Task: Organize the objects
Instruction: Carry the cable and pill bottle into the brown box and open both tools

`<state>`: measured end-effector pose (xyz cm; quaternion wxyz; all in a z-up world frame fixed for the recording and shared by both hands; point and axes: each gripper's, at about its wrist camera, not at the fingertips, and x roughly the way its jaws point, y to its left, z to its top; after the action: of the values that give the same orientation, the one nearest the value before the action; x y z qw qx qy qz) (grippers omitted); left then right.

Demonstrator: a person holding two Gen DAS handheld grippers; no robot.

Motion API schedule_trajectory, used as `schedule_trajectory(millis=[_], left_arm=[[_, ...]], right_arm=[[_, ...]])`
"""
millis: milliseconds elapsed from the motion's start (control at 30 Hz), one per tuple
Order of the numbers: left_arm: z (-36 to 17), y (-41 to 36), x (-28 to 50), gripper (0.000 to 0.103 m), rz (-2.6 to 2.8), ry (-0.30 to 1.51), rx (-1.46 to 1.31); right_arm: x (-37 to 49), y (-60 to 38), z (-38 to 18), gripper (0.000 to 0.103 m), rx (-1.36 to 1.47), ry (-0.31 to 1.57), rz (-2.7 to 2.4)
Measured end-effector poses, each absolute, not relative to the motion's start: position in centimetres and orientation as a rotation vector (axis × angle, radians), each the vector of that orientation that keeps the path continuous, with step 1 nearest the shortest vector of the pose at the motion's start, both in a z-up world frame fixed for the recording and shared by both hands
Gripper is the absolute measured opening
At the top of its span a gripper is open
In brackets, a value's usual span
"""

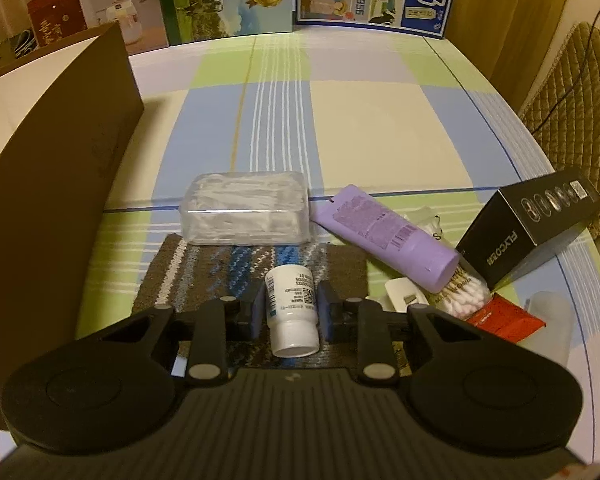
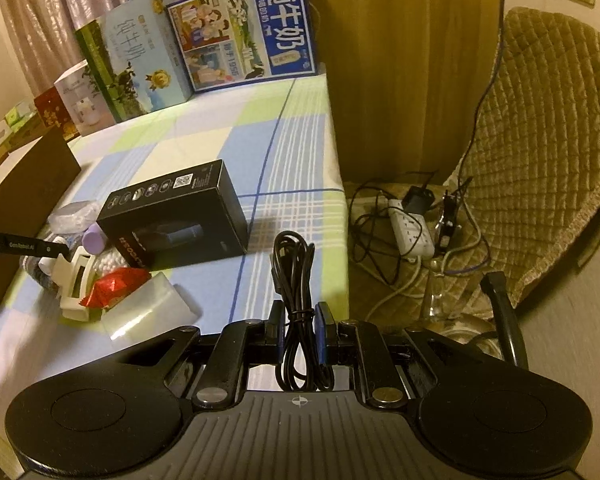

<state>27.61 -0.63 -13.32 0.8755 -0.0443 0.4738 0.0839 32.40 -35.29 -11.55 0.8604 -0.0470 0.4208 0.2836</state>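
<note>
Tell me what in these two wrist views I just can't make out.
- Left wrist view: the label on the white bottle, held in the left gripper, is too small to read.
- Left wrist view: the cotton swabs are partly hidden under the purple tube and black box.
- Right wrist view: the black cable, held in the right gripper, drops behind the gripper body.

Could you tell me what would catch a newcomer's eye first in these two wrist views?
Most striking is the small white bottle clamped between the left gripper pads, just above a striped woven mat. Next, the right gripper pinches a bundled black cable at the table's near edge. Behind lie a purple tube and a black box amid clutter.
</note>
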Motion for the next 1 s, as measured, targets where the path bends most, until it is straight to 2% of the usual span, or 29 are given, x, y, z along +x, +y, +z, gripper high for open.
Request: schedule_trajectory(millis=[200,433,700,1000], left_arm=[[-11.9,0.0,26.8,0.022,0.139,0.962,-0.099],[-6.6,2.9,23.4,0.022,0.090,0.897,-0.142],[-1.1,10.1,19.5,0.022,0.109,0.824,-0.133],[0.2,20.6,16.4,0.023,0.212,0.833,-0.168]], right_arm=[[31.2,-34.4,-10.1,0.012,-0.048,0.873,0.574],[28.6,-29.8,-6.7,0.012,0.011,0.824,0.623],[23.8,-18.8,-3.7,0.012,0.041,0.800,0.841],[18.6,-2.6,-4.1,0.012,0.040,0.865,1.098]])
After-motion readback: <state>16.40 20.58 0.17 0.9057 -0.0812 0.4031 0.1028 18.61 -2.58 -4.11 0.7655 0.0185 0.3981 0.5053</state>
